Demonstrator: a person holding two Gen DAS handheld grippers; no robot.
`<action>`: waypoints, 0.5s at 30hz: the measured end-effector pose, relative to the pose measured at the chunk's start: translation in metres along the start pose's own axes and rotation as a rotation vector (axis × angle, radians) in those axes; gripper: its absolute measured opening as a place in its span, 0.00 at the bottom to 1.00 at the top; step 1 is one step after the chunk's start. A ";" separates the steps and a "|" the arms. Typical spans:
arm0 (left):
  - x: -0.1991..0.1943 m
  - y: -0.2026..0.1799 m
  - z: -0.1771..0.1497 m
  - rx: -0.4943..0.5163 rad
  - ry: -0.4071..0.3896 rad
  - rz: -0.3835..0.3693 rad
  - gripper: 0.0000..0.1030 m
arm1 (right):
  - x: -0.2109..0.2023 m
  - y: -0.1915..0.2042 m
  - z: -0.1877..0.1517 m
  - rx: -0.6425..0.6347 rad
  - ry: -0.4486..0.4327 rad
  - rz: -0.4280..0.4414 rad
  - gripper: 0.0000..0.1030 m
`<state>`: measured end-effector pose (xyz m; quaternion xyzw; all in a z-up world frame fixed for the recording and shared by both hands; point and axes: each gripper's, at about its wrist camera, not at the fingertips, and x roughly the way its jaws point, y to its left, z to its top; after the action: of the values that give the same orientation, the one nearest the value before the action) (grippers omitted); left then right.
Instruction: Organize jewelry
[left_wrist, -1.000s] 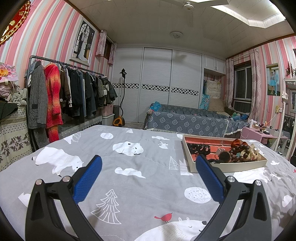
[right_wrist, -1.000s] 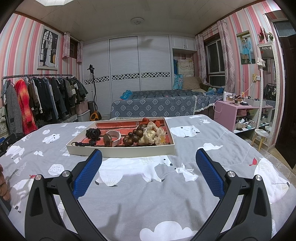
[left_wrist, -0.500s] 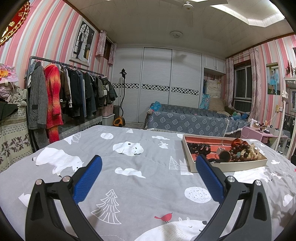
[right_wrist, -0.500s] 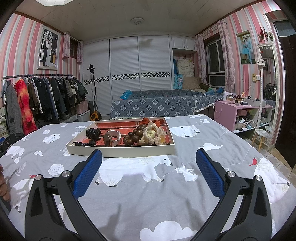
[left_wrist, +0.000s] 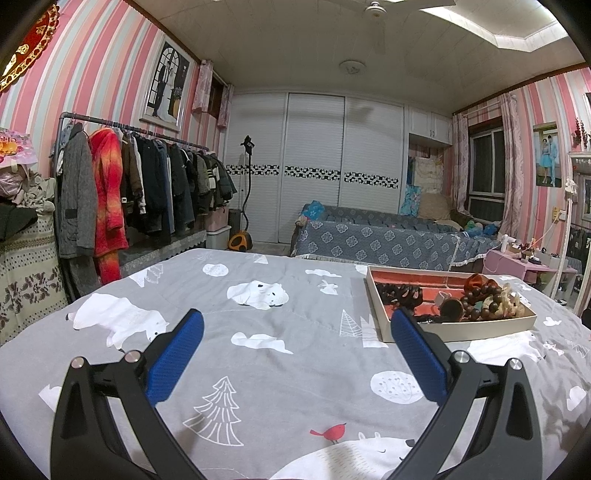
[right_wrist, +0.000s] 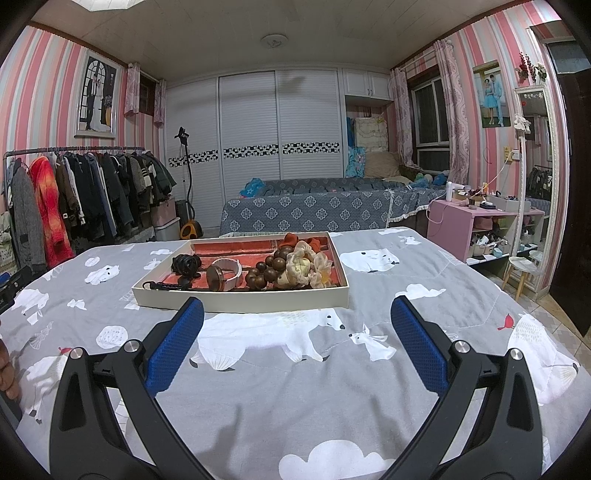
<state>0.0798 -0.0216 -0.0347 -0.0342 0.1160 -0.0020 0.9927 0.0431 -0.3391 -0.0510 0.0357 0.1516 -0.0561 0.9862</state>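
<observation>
A shallow cream tray with a red lining sits on the grey bedspread, straight ahead in the right wrist view. It holds dark wooden beads, a cream beaded bracelet, a white bangle, a black coiled band and a black cord. In the left wrist view the same tray lies to the right. My right gripper is open, short of the tray's near wall. My left gripper is open over bare bedspread, left of the tray. Both hold nothing.
The bedspread has polar bear and tree prints. A clothes rack stands at the left, a blue-covered sofa beyond the bed, a pink side table at the right. A hand shows at the left edge.
</observation>
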 end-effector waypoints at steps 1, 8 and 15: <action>0.000 0.000 0.000 0.000 0.001 -0.001 0.96 | 0.000 -0.001 -0.001 0.000 0.000 -0.001 0.96; 0.000 0.001 0.000 0.008 0.002 0.000 0.96 | 0.000 -0.002 -0.002 -0.002 0.003 -0.002 0.96; 0.001 0.002 -0.001 0.008 0.003 -0.001 0.96 | -0.001 -0.003 -0.002 -0.001 0.003 -0.002 0.96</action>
<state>0.0801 -0.0201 -0.0358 -0.0304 0.1174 -0.0028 0.9926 0.0410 -0.3415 -0.0527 0.0350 0.1531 -0.0568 0.9860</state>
